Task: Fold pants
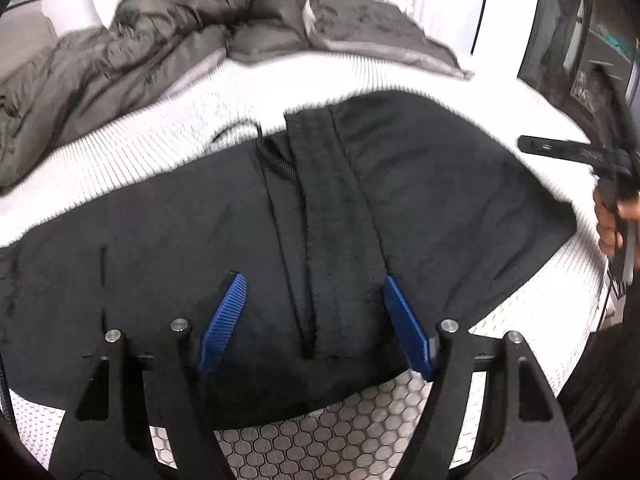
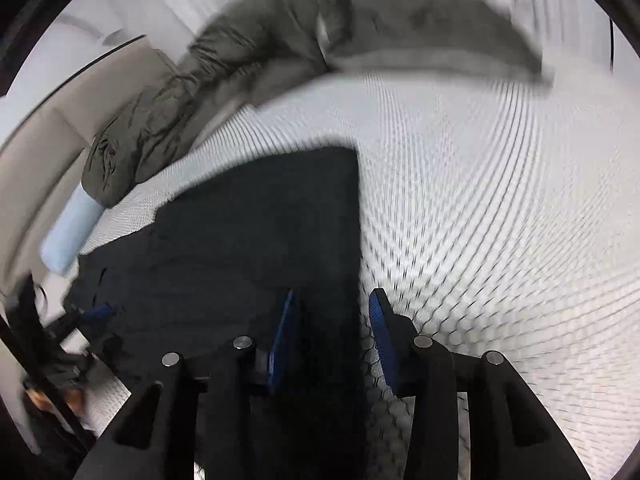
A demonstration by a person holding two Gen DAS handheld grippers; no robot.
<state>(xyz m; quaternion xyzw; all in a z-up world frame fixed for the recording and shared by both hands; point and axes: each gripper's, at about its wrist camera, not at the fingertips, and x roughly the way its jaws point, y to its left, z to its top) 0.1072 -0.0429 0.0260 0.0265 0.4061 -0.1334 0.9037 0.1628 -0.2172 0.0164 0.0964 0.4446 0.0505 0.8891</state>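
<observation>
1. Two grippers work over one pair of black pants (image 1: 240,248), which lies spread flat on a white mattress (image 1: 168,128) with a hexagon-quilted cover; nothing in either view serves as a container, so the mattress is the only thing bearing anything.
2. Also on the mattress, at its far side and well apart from the pants, a rumpled grey duvet (image 1: 132,40) is heaped, with a flatter grey blanket (image 1: 372,28) beside it.
3. A pale blue roll (image 2: 70,232) (what it is cannot be told through the blur) lies at the mattress edge below the duvet in the right wrist view.
4. On the pants, a doubled seam or leg edge runs up the middle of the left wrist view, with a short drawcord (image 1: 240,130) trailing onto the white cover at its far end.
5. The left gripper (image 1: 316,322) has its blue fingers (image 1: 222,324) spread wide, one on each side of that seam, just above the cloth near its close edge; they pinch nothing.
6. The right gripper (image 2: 332,340) is parted too, though less widely, and straddles the straight right edge of the pants: one blue finger (image 2: 282,344) over black cloth, the other over bare mattress. No cloth is caught between them.
7. From the left wrist view, the right gripper shows as a dark bar at the far right, gripped by a hand (image 1: 610,220).
</observation>
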